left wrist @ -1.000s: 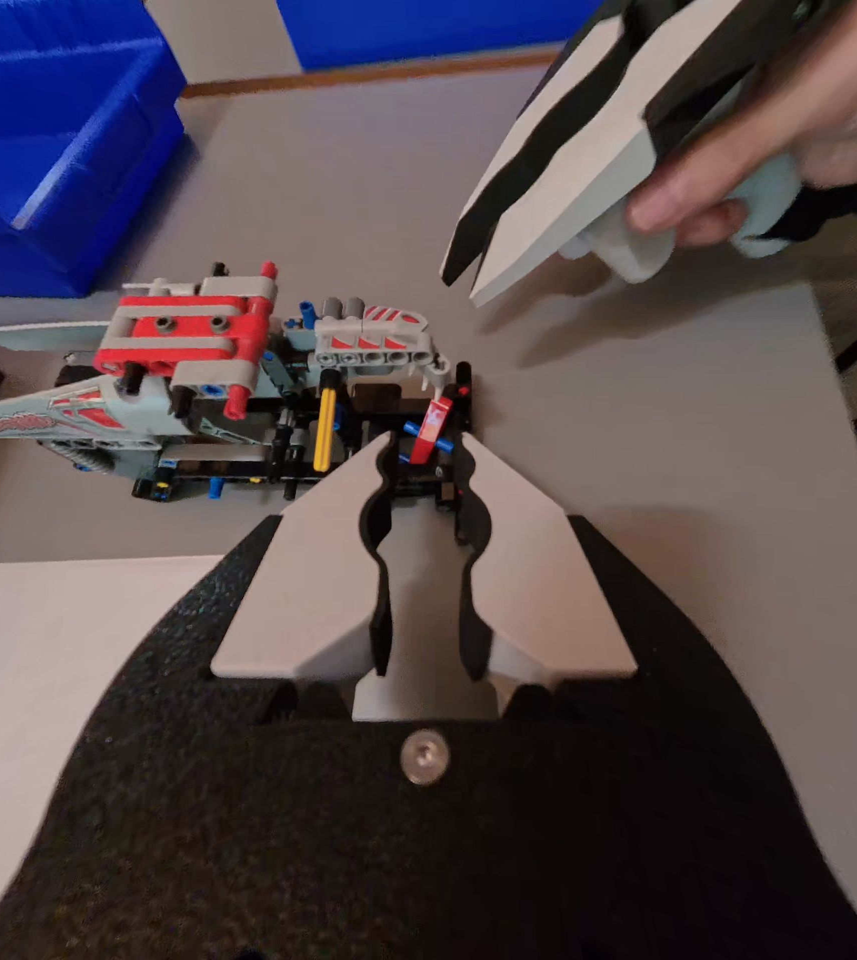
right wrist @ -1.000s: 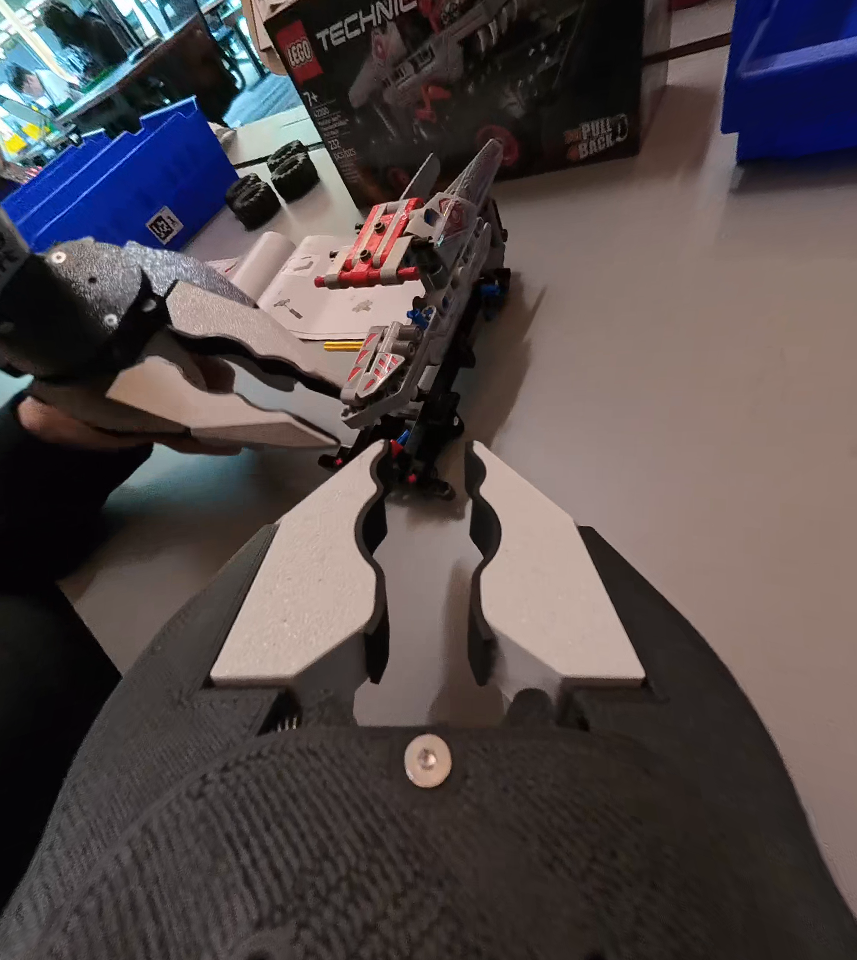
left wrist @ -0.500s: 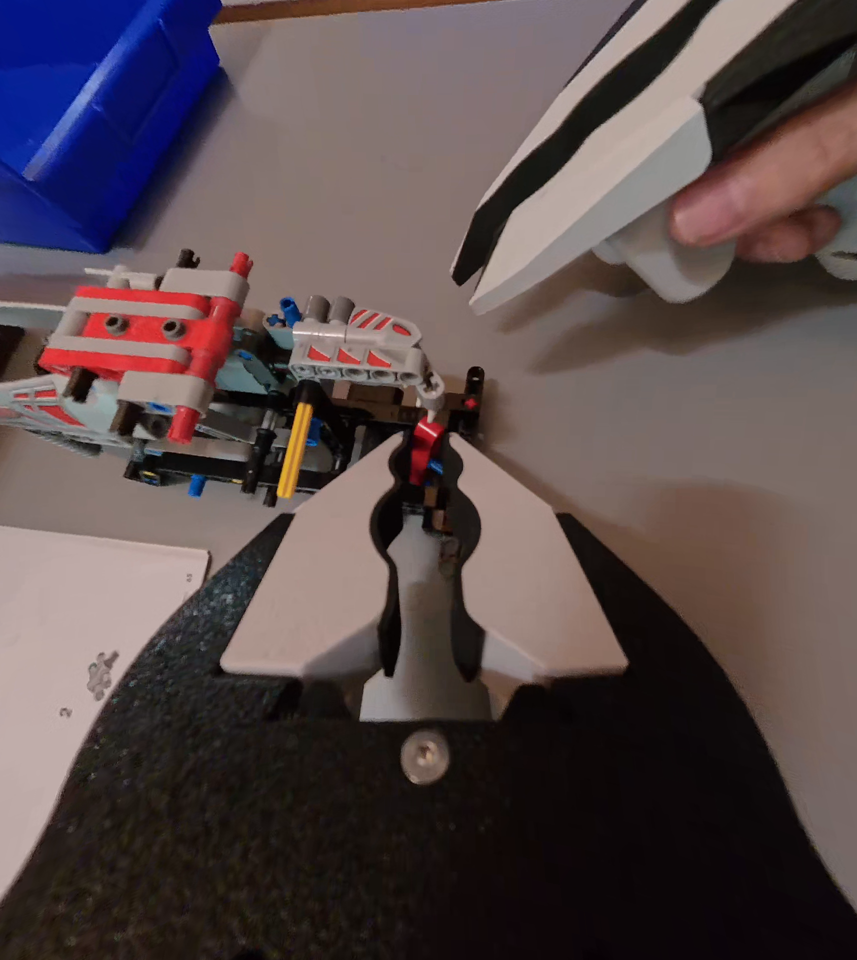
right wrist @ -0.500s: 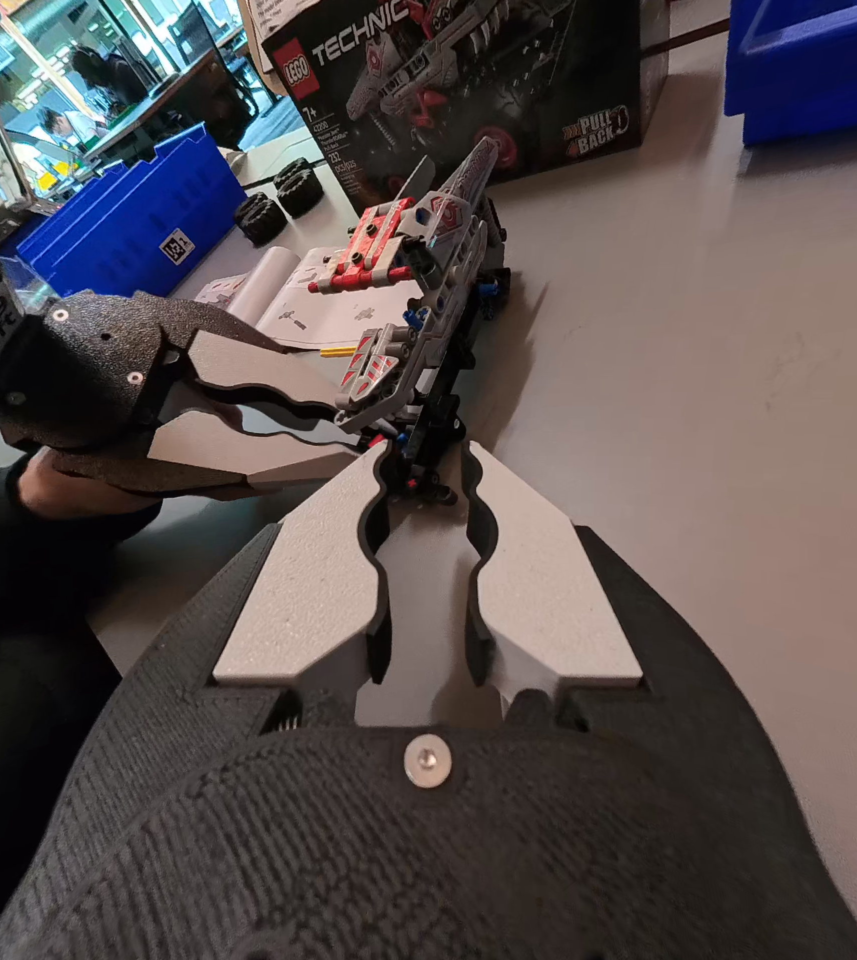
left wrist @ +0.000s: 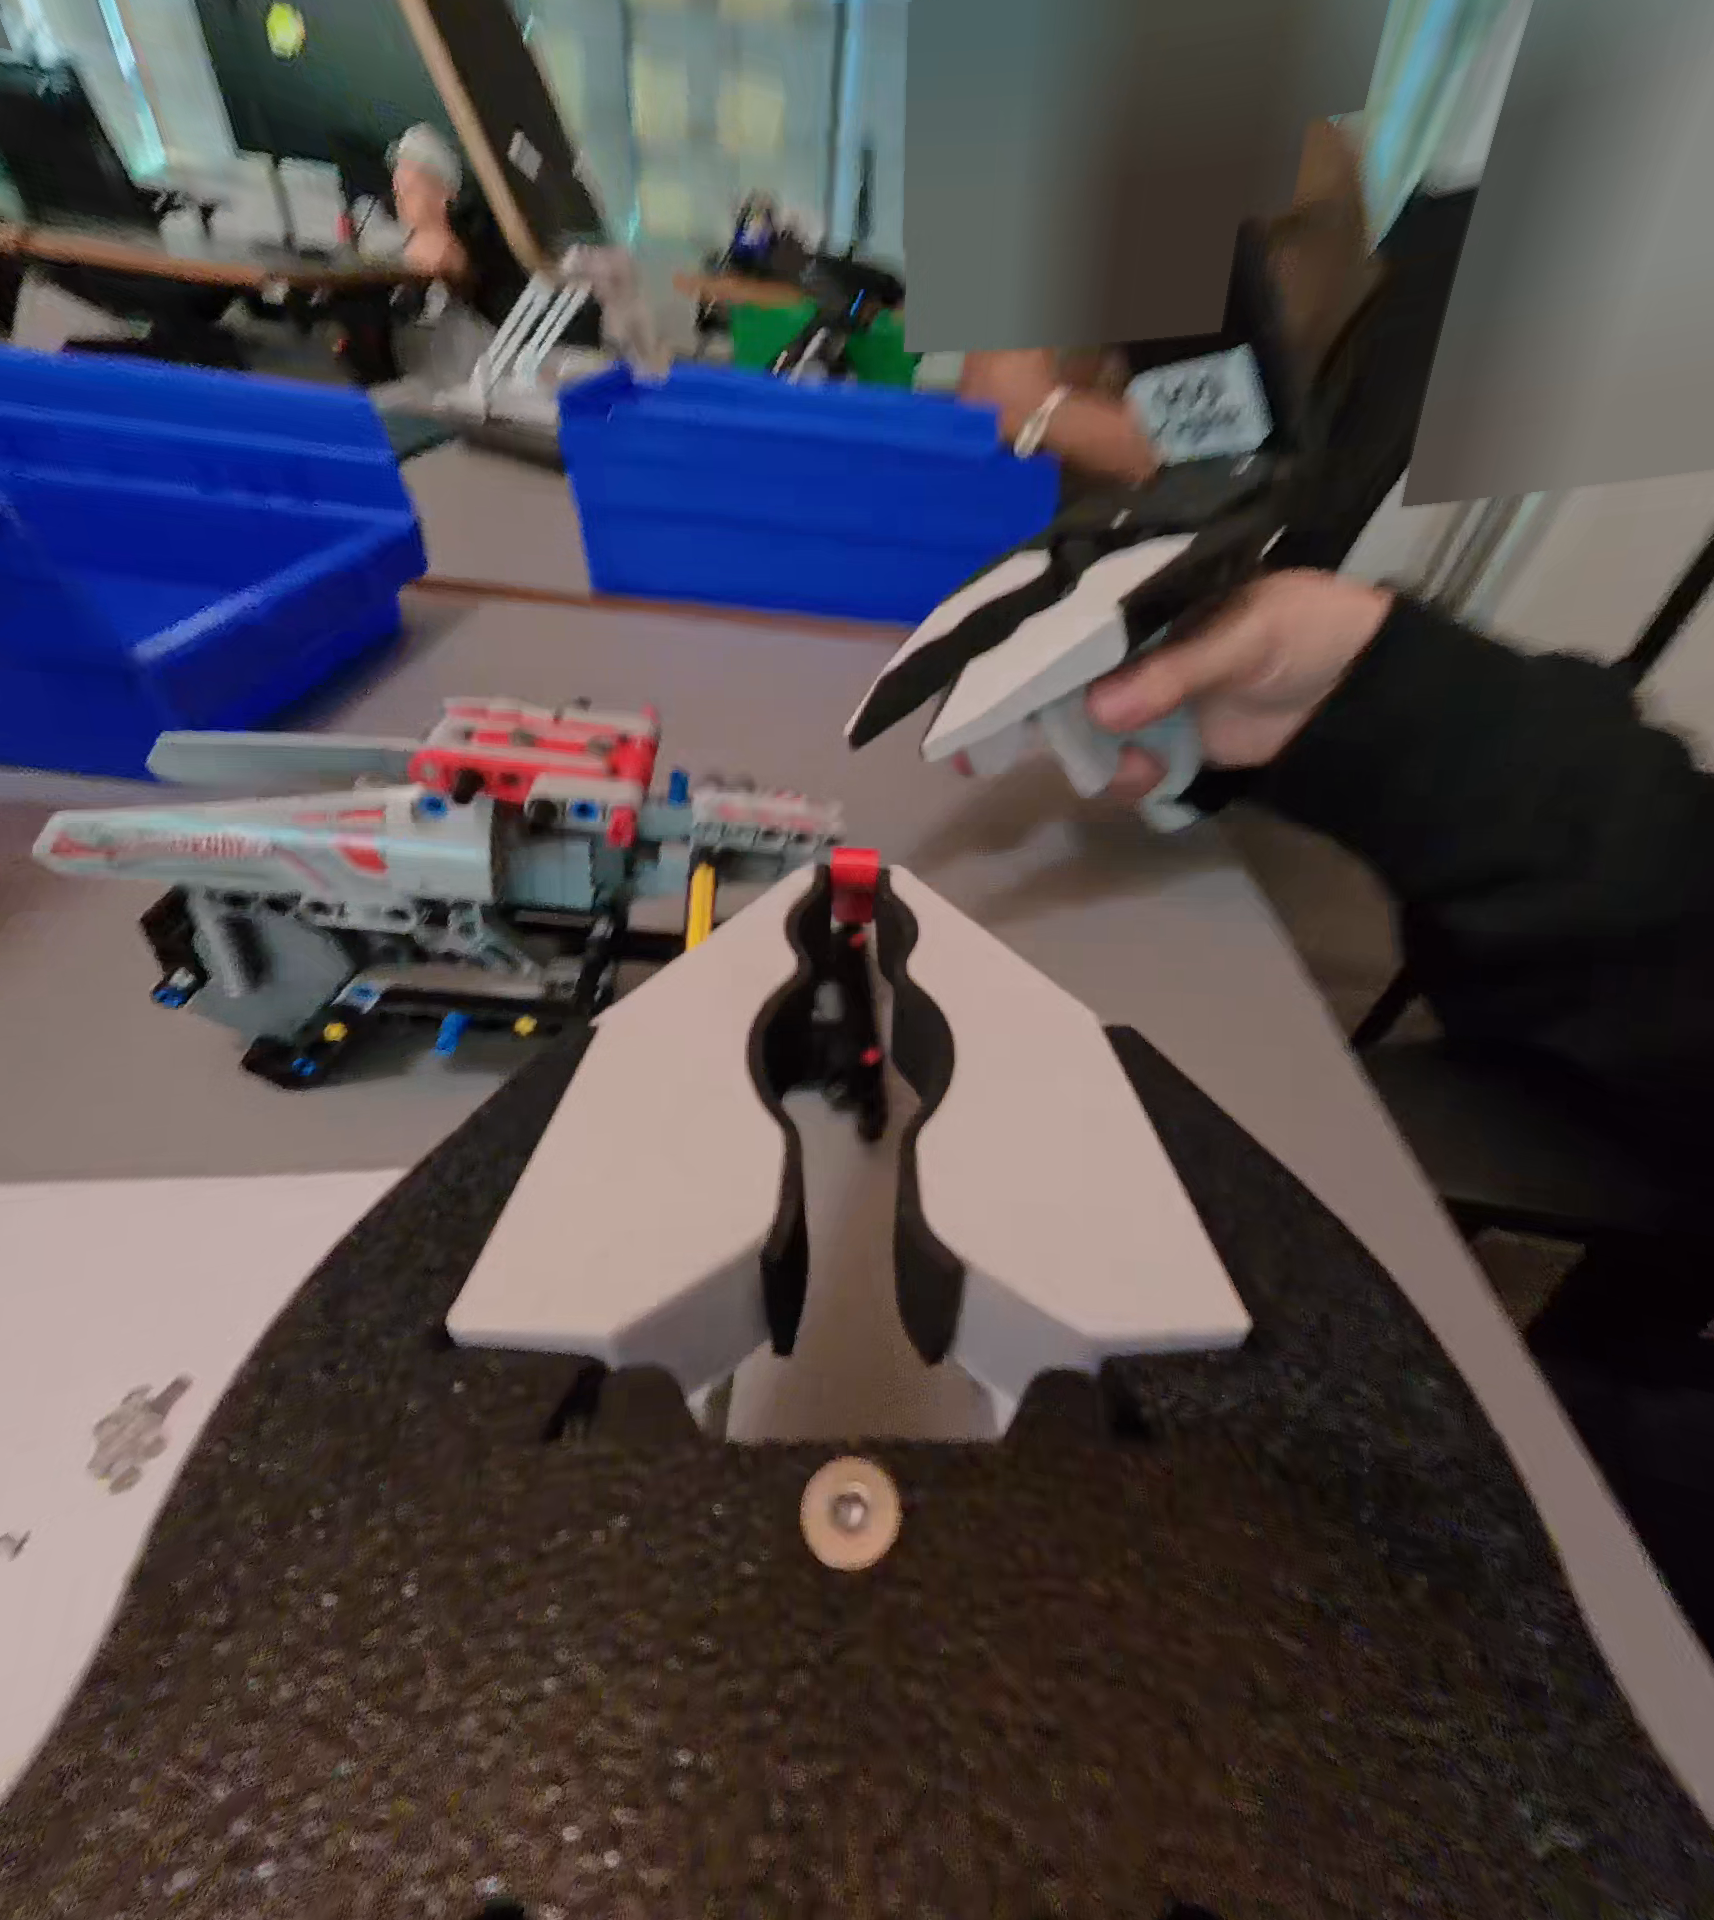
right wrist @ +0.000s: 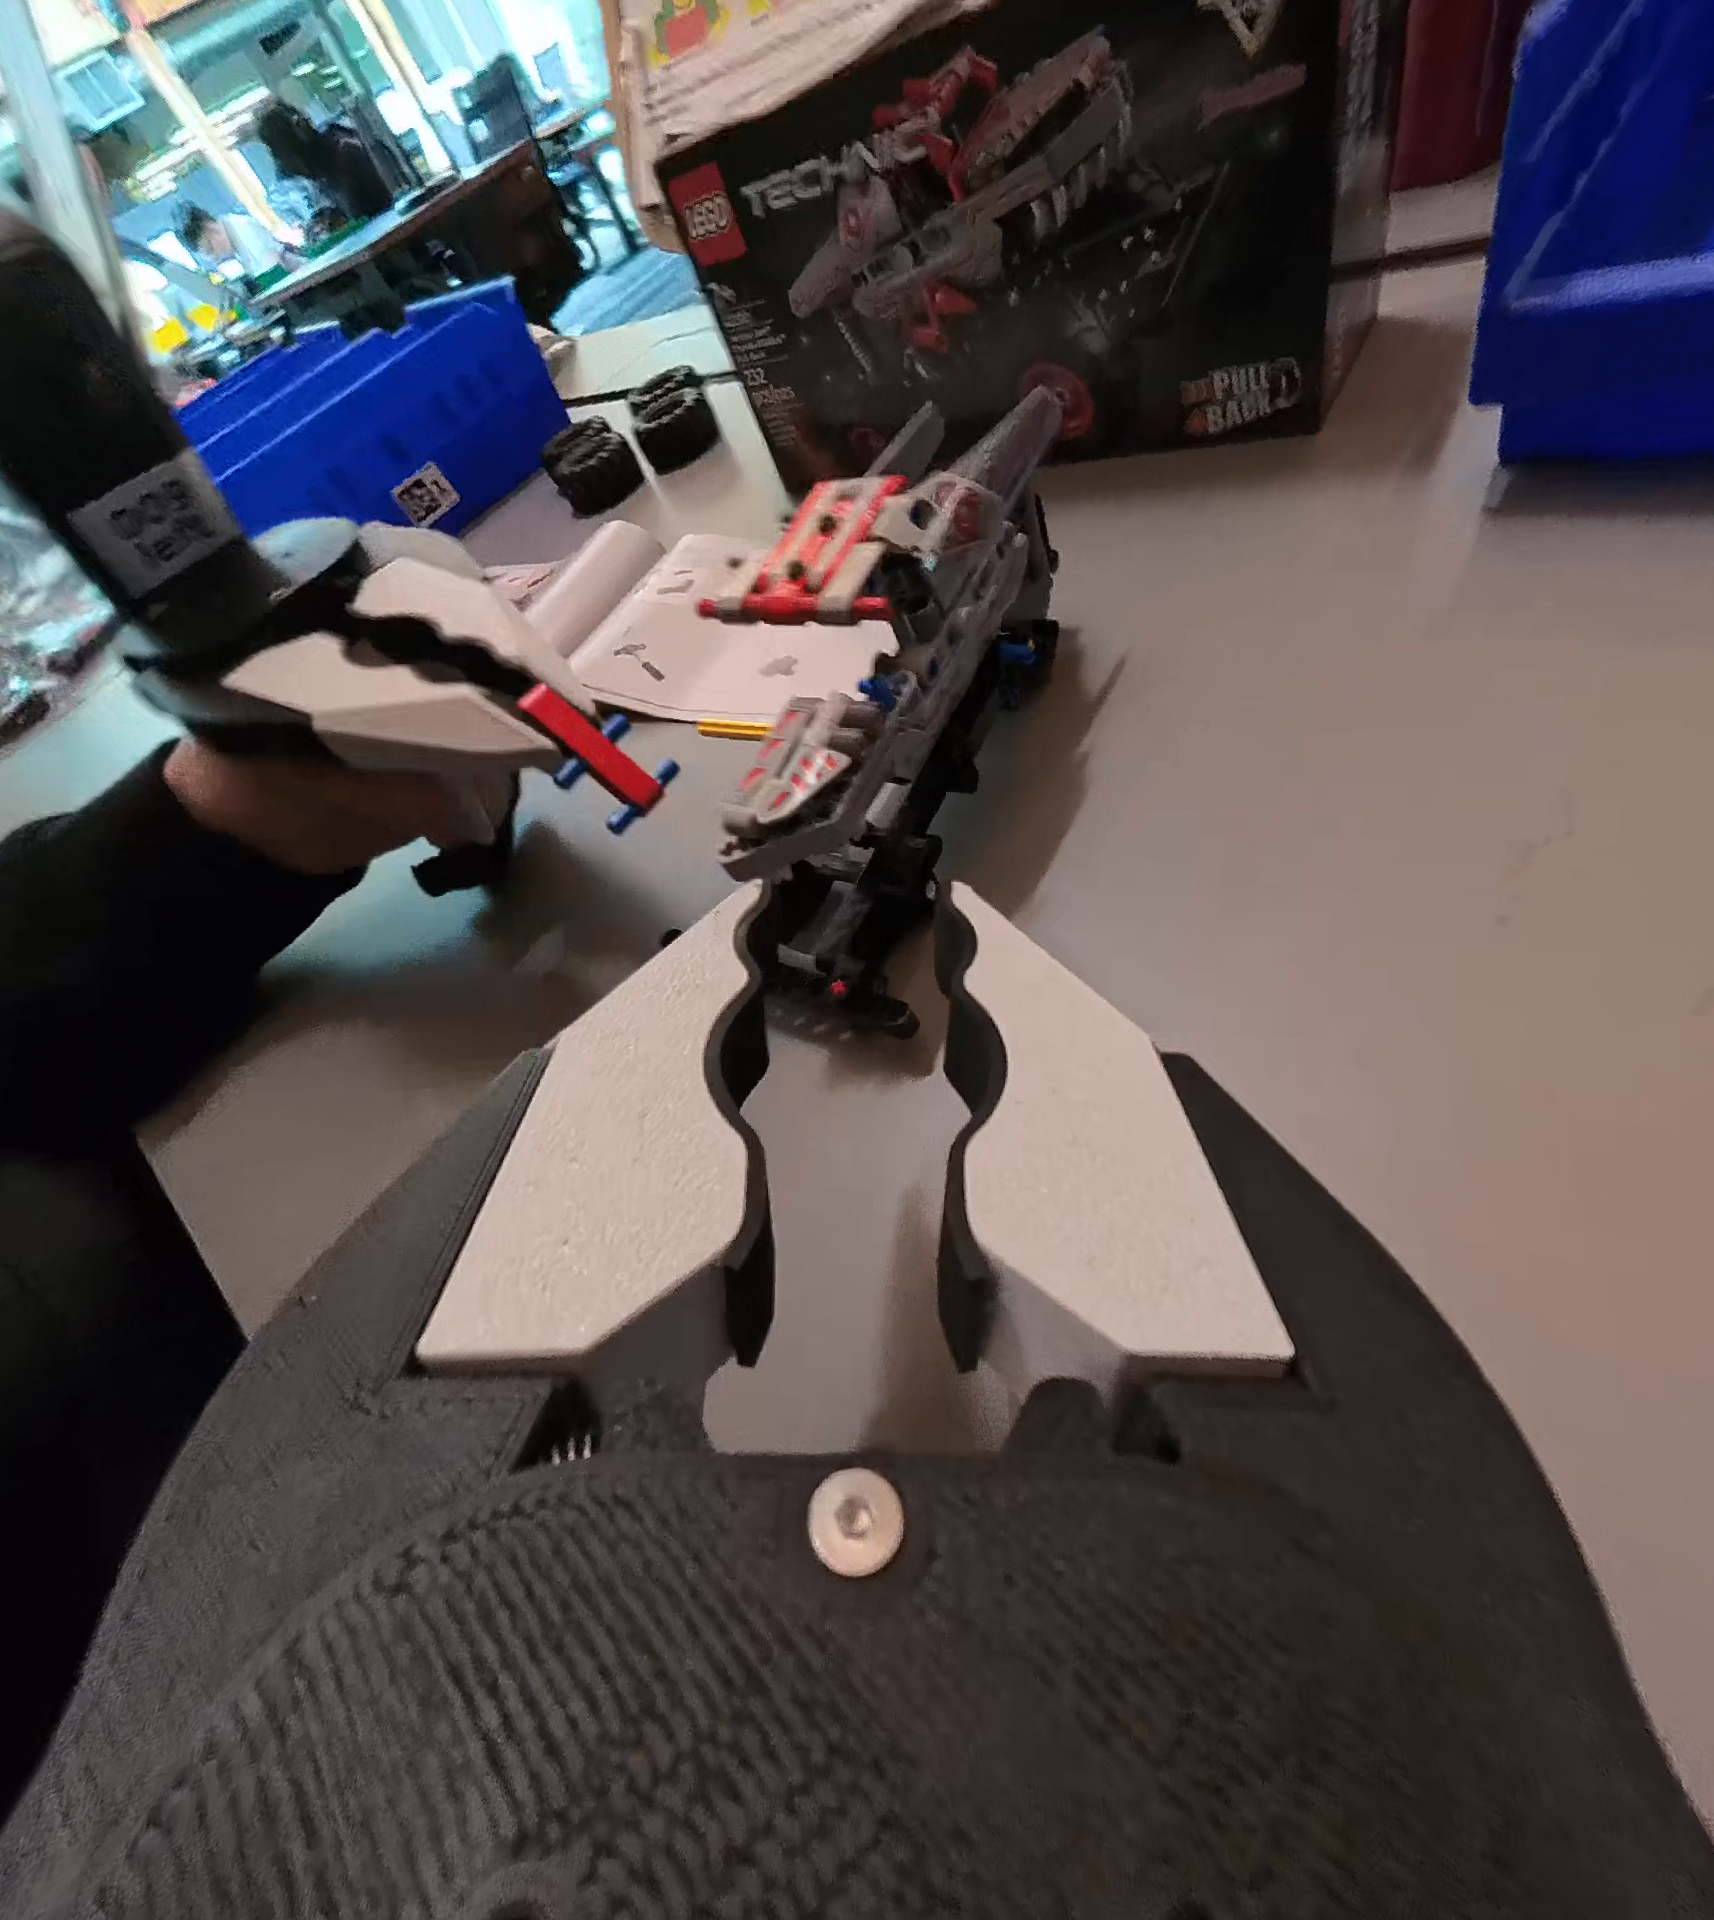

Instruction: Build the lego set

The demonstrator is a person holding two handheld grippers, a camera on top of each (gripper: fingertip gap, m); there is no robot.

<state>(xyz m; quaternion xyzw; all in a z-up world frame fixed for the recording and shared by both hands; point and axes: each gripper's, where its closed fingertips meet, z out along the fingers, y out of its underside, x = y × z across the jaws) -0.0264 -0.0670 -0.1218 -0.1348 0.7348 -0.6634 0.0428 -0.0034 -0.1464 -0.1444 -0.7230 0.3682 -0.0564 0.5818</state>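
The half-built grey, red and black lego model [left wrist: 437, 862] lies on the grey table; it also shows in the right wrist view [right wrist: 894, 644]. My left gripper [left wrist: 853, 883] is shut on a small red beam [left wrist: 853, 871] with blue pins. It holds the beam in the air, just off the model's near end. The right wrist view shows that beam [right wrist: 588, 743] sticking out of the left gripper [right wrist: 541, 717]. My right gripper [right wrist: 851, 904] is open and empty, its jaws on either side of the model's black rear end. It also shows in the left wrist view [left wrist: 894, 717].
The white instruction booklet [right wrist: 728, 644] lies beside the model, with the lego box [right wrist: 1019, 239] and black tyres [right wrist: 624, 436] behind it. Blue bins [left wrist: 791, 488] [right wrist: 1663, 260] stand along the table's far sides. A person's hand [left wrist: 1237, 665] holds the right gripper. Across from one pair of fingers to the other is roughly 9 cm.
My left gripper closed on the red beam at the model's rear and lifted it up and away from the model. The right gripper stayed open at the rear end.
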